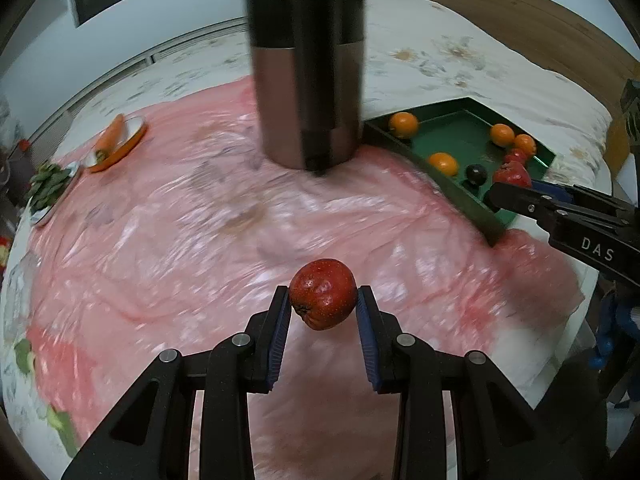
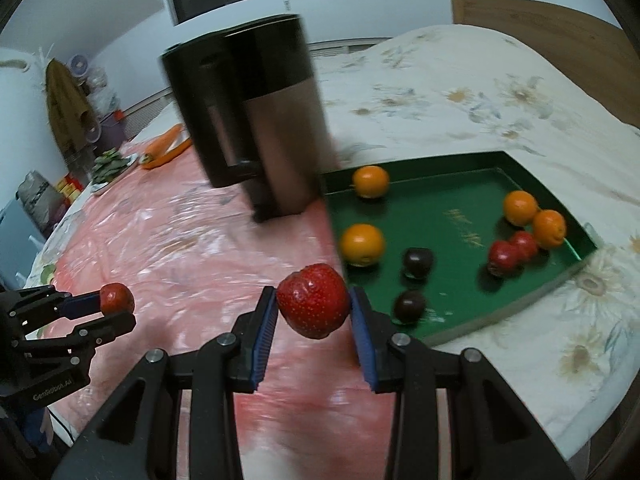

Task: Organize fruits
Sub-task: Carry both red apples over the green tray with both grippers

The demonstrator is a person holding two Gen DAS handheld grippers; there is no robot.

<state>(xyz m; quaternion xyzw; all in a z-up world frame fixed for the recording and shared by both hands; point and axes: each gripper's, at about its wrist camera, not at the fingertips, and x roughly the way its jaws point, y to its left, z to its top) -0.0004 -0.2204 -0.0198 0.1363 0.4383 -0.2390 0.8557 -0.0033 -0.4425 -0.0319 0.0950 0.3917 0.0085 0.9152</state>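
While a strawberry (image 2: 313,306) is pinched by the right hand-held gripper (image 2: 313,312) and a small red fruit (image 1: 323,299), possibly a hawthorn, by the left hand-held gripper (image 1: 323,308), both are carried clear of the surface (image 1: 200,220), apparently for sorting into the green tray (image 2: 448,216) at two o'clock.

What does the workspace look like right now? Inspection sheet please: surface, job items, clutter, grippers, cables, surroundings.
Surface: pink crinkled plastic sheet over a floral-print cloth.
Job's things: green rectangular tray holding four round oranges, two dark round fruits and two small red fruits.
Clutter: tall dark metal jug beside the tray; carrot on an orange-rimmed plate; plate of green leaves.
Grippers: left gripper shut on a small red dimpled fruit; right gripper shut on a red strawberry; both clear of the sheet.
Cables: nothing seen.
Surroundings: wooden headboard, white wall, cluttered corner at left.
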